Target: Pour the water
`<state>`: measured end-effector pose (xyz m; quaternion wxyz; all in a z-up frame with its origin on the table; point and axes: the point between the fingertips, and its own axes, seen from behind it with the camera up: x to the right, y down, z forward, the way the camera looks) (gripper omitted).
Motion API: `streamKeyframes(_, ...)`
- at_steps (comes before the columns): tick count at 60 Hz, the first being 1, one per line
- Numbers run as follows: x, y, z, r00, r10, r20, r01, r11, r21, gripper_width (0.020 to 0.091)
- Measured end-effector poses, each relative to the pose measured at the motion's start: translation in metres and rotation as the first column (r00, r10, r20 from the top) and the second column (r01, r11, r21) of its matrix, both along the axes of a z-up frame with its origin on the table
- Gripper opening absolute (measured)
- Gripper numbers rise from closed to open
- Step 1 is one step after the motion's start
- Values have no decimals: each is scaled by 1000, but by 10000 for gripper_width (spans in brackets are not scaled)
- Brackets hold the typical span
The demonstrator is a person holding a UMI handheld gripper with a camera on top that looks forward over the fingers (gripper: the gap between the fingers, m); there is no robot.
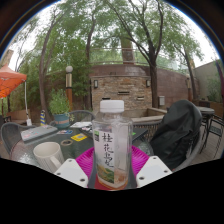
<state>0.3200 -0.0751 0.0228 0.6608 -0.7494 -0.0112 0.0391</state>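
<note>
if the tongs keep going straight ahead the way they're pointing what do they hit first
Nothing free to hit first: the water bottle already sits between the tongs, apparently gripped, so it moves with them. Beyond it the way looks open across the table; the black backpack sits off to the side. Depth is unclear.

Bottle [111, 143] label: dark vertical Chinese characters on pale green, too small to read. No other text legible.

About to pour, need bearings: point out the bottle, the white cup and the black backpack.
bottle [111, 150]: gripper view, on its label, between the gripper's pads.
cup [48, 155]: gripper view, on its side wall.
backpack [178, 130]: gripper view, on its front panel.
</note>
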Motion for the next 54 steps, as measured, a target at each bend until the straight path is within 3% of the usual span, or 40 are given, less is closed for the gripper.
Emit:
streamKeyframes(19, 0, -8, 11, 999, 29, 31, -32, 995, 92, 492)
streamKeyframes(22, 2, -11, 13, 999, 33, 28, -35, 995, 89, 523)
streamKeyframes(29, 2, -10, 10, 999, 23, 30, -25, 998, 50, 642)
streamKeyframes(34, 1, -16, -6, 1000, 19, 24, -18, 998, -53, 846)
streamKeyframes(35, 0, -17, -8, 1000, 17, 18, -16, 998, -66, 852)
streamKeyframes(45, -7, -44, 2, 1000, 5, 30, -2, 997, -79, 840)
streamKeyframes(54, -7, -90, 14, 995, -57, 78, 65, 993, -102, 835)
